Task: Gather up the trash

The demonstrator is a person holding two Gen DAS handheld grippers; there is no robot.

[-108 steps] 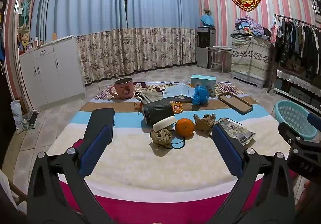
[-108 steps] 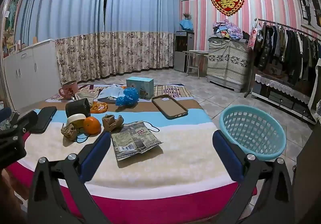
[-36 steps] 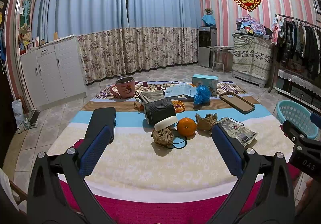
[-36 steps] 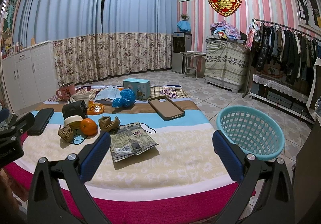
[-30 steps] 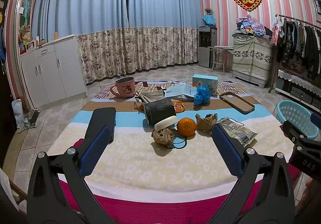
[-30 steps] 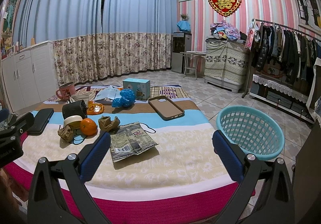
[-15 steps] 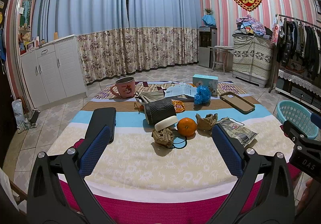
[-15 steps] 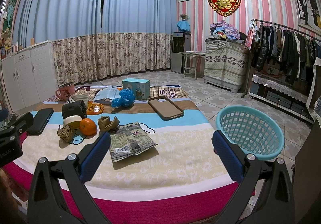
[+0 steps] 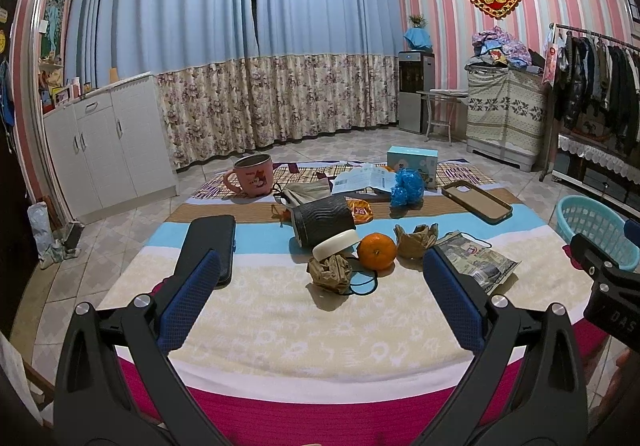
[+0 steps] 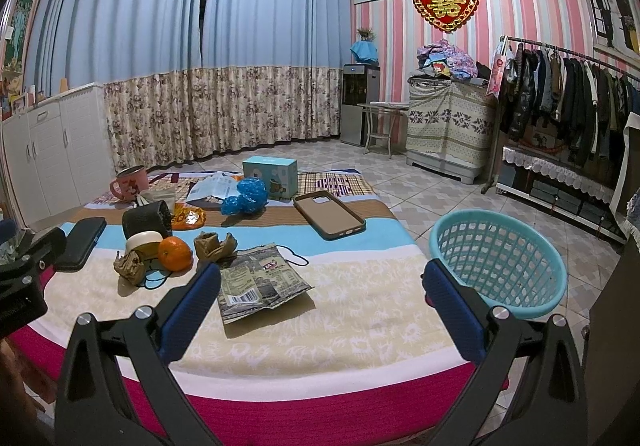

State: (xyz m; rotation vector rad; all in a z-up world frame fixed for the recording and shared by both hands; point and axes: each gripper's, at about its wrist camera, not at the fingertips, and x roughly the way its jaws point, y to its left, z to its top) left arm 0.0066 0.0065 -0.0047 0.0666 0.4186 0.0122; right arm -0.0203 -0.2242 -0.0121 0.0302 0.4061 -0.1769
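On the striped tablecloth lie a crumpled brown paper (image 9: 330,273), a second brown paper ball (image 9: 416,240) and a flattened snack wrapper (image 9: 476,260). Farther back are a blue plastic wad (image 9: 407,183) and an orange packet (image 9: 360,211). My left gripper (image 9: 320,262) is open and empty, held short of the near brown paper. My right gripper (image 10: 320,272) is also open and empty, with the snack wrapper (image 10: 260,278) just beyond its left finger. A teal basket (image 10: 520,306) stands empty off the table's right edge.
An orange (image 9: 376,251), a white lid (image 9: 335,244), a black ribbed cylinder (image 9: 324,220), a black phone (image 9: 212,242), a brown phone case (image 9: 476,202), a pink mug (image 9: 253,175) and a teal box (image 9: 412,157) share the table. Tiled floor surrounds it.
Both views have drifted only slightly. Nothing on the table has moved, and both grippers stay open and empty.
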